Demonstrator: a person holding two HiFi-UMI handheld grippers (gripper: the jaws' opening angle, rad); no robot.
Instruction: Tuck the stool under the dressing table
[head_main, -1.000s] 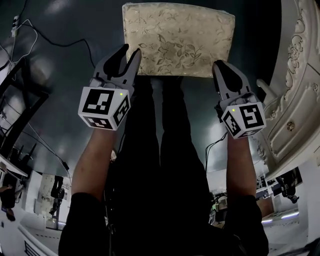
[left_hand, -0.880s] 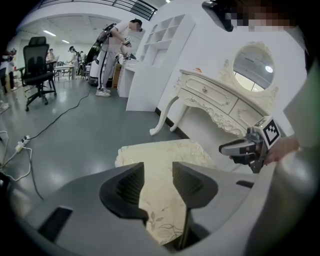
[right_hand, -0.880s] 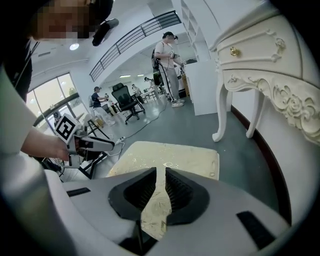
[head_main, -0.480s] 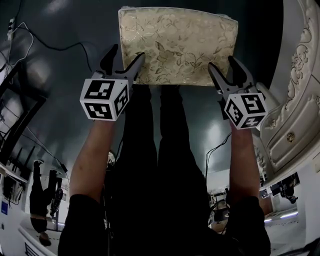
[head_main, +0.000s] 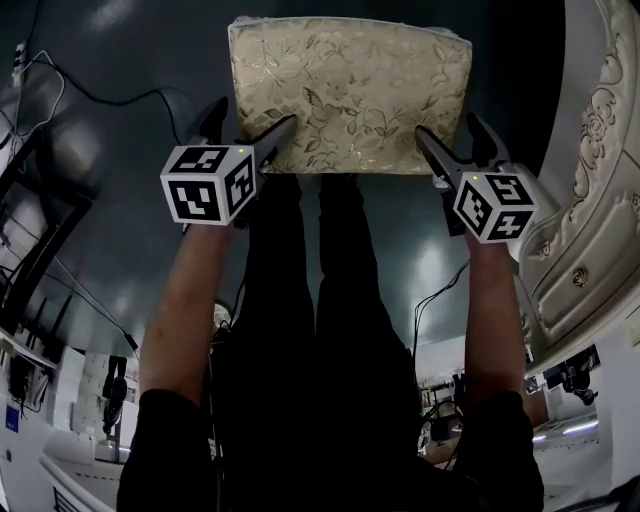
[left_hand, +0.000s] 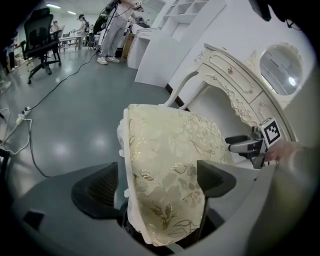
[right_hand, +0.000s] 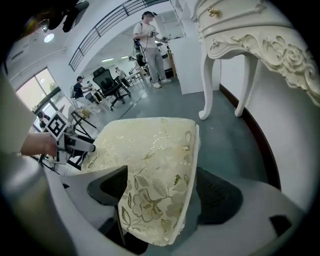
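Observation:
The stool has a cream floral cushion (head_main: 350, 85) and stands on the dark floor ahead of me. My left gripper (head_main: 250, 122) is open and straddles the cushion's near left corner (left_hand: 165, 165); one pad (left_hand: 95, 186) stands off its side. My right gripper (head_main: 452, 135) is open too, its jaws on either side of the near right corner (right_hand: 155, 175). The white carved dressing table (head_main: 600, 150) is at the right, with its curved leg (right_hand: 207, 75) and mirror (left_hand: 280, 62) in the gripper views. The stool's legs are hidden.
Cables (head_main: 100, 80) trail over the floor at far left, next to a black frame (head_main: 30, 230). A white shelf unit (left_hand: 170, 40), an office chair (left_hand: 40, 40) and standing people (right_hand: 150, 45) are farther back. A skirting wall runs behind the table.
Both grippers have opened wide and moved forward, so the stool cushion's near corners now sit between their jaws. The stool looks closer in both gripper views.

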